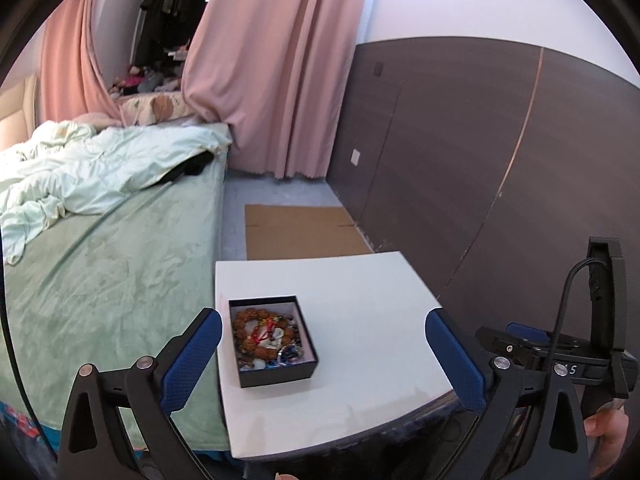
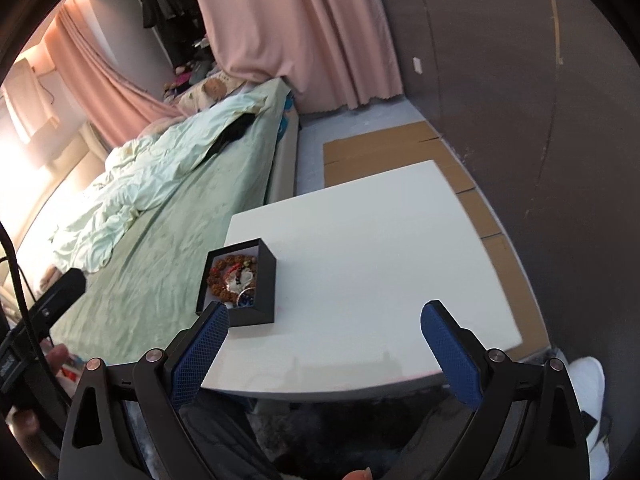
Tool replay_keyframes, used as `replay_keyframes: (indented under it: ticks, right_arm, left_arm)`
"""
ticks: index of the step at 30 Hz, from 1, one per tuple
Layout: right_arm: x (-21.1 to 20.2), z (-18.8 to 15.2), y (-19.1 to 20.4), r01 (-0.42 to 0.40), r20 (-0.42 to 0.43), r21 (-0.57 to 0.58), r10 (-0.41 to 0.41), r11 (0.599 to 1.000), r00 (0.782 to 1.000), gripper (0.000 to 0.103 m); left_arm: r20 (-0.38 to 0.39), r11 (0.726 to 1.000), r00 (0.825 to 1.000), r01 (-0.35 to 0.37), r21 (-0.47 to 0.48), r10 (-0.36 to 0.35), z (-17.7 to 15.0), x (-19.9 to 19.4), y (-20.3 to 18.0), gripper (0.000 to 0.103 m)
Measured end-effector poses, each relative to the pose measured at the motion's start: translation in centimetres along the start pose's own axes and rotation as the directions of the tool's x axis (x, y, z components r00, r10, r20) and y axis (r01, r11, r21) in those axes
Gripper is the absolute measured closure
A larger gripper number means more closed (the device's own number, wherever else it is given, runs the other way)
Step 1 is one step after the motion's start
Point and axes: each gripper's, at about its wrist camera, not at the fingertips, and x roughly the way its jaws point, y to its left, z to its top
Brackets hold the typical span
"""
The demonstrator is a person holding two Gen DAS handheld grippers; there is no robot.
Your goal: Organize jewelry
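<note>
- A black box is sitting on the white table, toward the table's left edge, close beside the bed.
- Inside the box, a brown bead bracelet is lying coiled around some red and white pieces, with blue beads crowding the near right corner; the smaller pieces are tangling together and are too fine to tell apart.
- The rest of the tabletop is showing no loose jewelry, so the task seems to be sitting either at its close or before anything is taken out; which of the two cannot be told.
- The left gripper is hovering over the near part of the table with its blue pads spread wide, holding nothing; the box is lying just beside its left pad.
- The right gripper is likewise hanging wide open and empty above the near edge, with the box just beyond its left pad.
- If pieces are to come out, the next move is probably calling for one gripper to drop into the box and narrow onto a single strand, likely the bracelet, as the biggest target.
- The box is looking light, so the other gripper may be needed against its wall to stop it sliding.
</note>
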Motion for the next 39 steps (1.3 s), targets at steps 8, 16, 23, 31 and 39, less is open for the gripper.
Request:
replay_keyframes:
  ticks: [8,16,23,31,39]
  right_arm:
    - [-3.4,-1.8,-0.8,0.029,0.078,0.003,-0.029,1.0,0.997,0.006]
    - [-4.3,-3.5,-0.5,0.029,0.094,-0.037,-0.025,0.999,0.995,0.006]
    - [-4.1,-5.0,0.0,0.022,0.088,-0.066,-0.016,0.998,0.996,0.006]
    - [-4.4,-5.9,-0.2,0.022,0.101,-0.068,-0.015,0.997,0.995,0.006]
    - [-4.3,-5.7,-0.6,0.024,0.103,-0.064,-0.017,0.998,0.995,0.006]
  left_arm:
    - [0.037,1.0,0.999,0.016,0.006,-0.017,-1.3,-2.4,-1.9,0.0]
    - [0.058,0.999,0.998,-0.012,0.038,0.009,-2.8,-3.8,-2.6,0.0]
    - [0.052,0.997,0.998,-0.035,0.072,0.031,-4.4,-4.0,-2.8,0.0]
    - [0.061,0.997,0.998,-0.039,0.063,0.035,-4.9,-4.5,-2.6,0.0]
    - [0.064,0.998,0.997,-0.035,0.05,0.032,-5.0,-4.5,-2.4,0.001]
